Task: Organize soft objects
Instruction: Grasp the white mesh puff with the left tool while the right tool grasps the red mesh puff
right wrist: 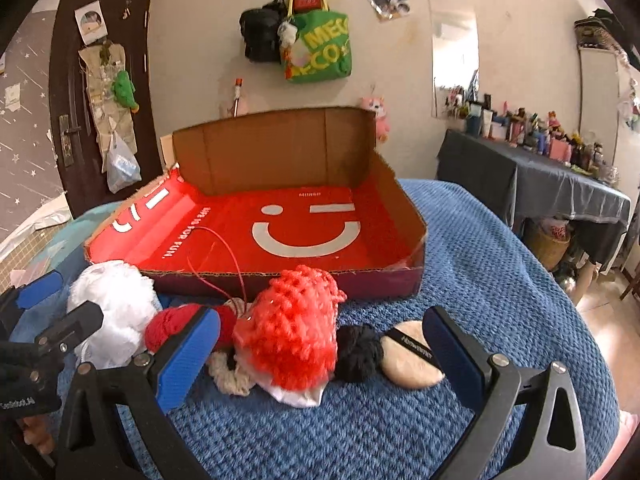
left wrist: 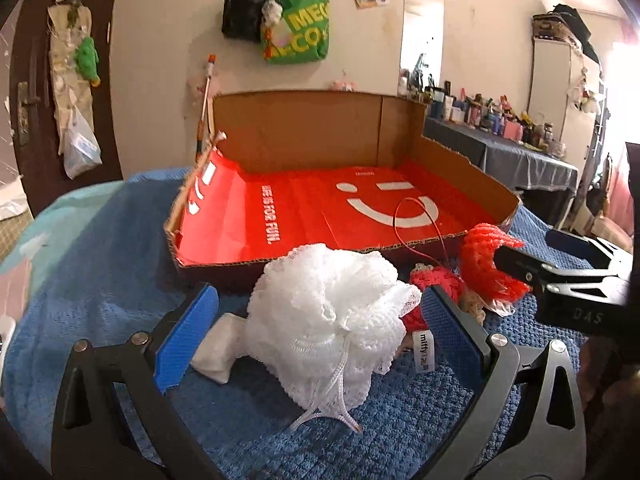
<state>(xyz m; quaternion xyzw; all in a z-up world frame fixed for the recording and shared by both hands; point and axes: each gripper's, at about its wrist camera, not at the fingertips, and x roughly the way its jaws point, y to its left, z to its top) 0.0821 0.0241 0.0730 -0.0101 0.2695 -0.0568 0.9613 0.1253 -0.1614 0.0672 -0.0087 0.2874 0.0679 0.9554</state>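
The left tool [left wrist: 320, 332] is wide open, one blue pad on each side of the fluffy white mesh bath puff [left wrist: 332, 320], but not squeezing it. The right tool [right wrist: 320, 352] is wide open too, around the red knitted woolly piece [right wrist: 290, 328], holding nothing. Both soft things lie on the blue knitted blanket [right wrist: 480, 280], just in front of the shallow cardboard box with a red smiley bottom [right wrist: 280, 224], probably where they go. A black yarn ball [right wrist: 358, 354], a round beige powder puff [right wrist: 412, 364] and a thin red string [left wrist: 416, 220] crowd close by.

Two low wrist views, shared box [left wrist: 320, 216]
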